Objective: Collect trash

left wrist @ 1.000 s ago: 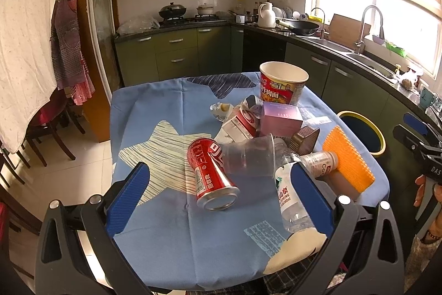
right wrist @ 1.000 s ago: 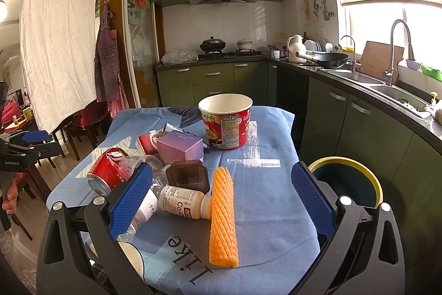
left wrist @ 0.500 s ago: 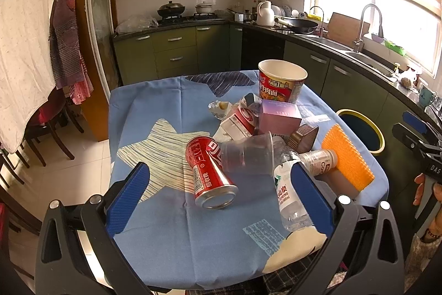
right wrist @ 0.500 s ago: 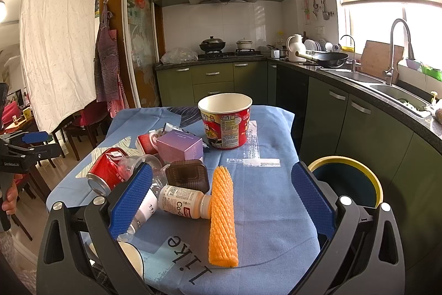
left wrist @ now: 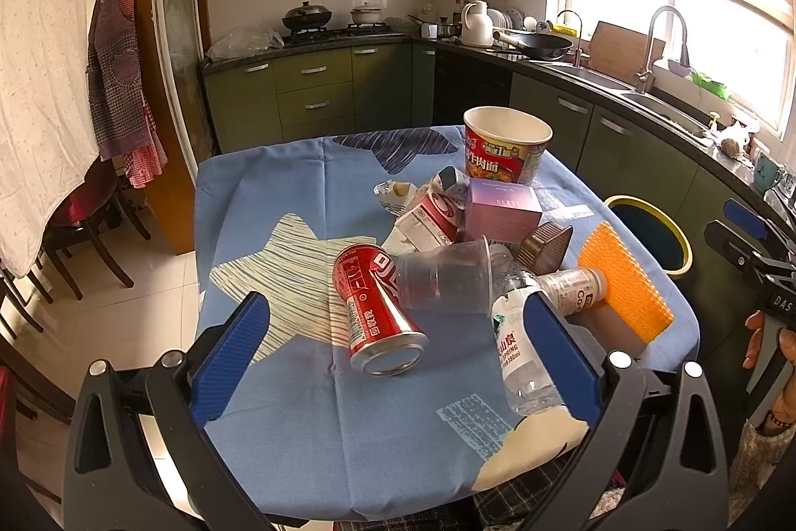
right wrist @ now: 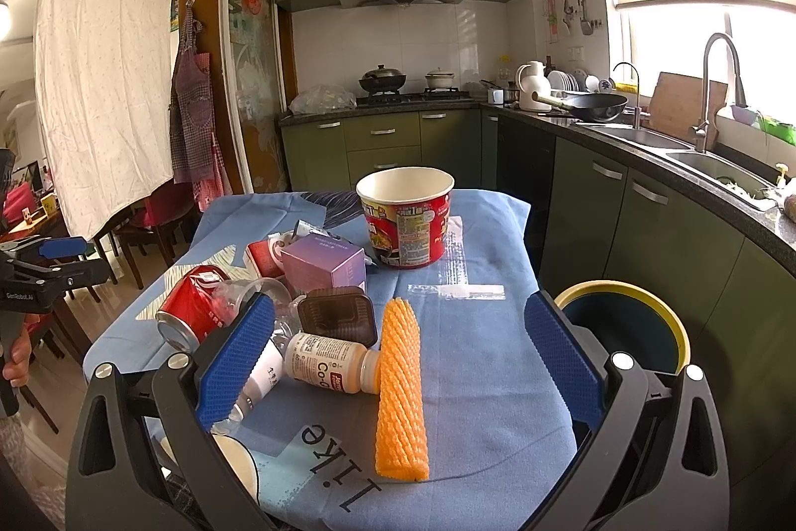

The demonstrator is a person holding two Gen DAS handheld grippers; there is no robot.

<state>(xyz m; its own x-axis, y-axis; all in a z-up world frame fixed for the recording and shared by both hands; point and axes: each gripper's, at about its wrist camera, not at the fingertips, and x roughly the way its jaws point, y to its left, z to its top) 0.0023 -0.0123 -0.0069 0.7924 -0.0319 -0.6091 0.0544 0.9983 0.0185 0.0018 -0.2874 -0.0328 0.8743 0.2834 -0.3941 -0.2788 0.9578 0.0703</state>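
Trash lies piled on a blue tablecloth [left wrist: 278, 192]: a red soda can [left wrist: 373, 307] on its side, a clear plastic cup [left wrist: 445, 277], a water bottle [left wrist: 520, 352], a small milk-drink bottle [right wrist: 331, 364], an orange foam net [right wrist: 400, 386], a brown plastic tray [right wrist: 338, 314], a purple box [right wrist: 323, 262], a red-white carton [left wrist: 430, 217] and a noodle bowl [right wrist: 405, 215]. My left gripper [left wrist: 395, 357] is open, hovering before the can. My right gripper [right wrist: 393, 357] is open, with the foam net and small bottle lying between its fingers, untouched.
A dark bin with a yellow rim [right wrist: 624, 332] stands on the floor right of the table, against green cabinets [right wrist: 661, 232]. Chairs [left wrist: 89, 232] stand left of the table. The counter [right wrist: 671, 148] holds a sink and pans. Each gripper shows in the other's view edge.
The left wrist view has drifted slightly, so the table sits a little lower and to the left. The right gripper has hardly moved. Both remain open.
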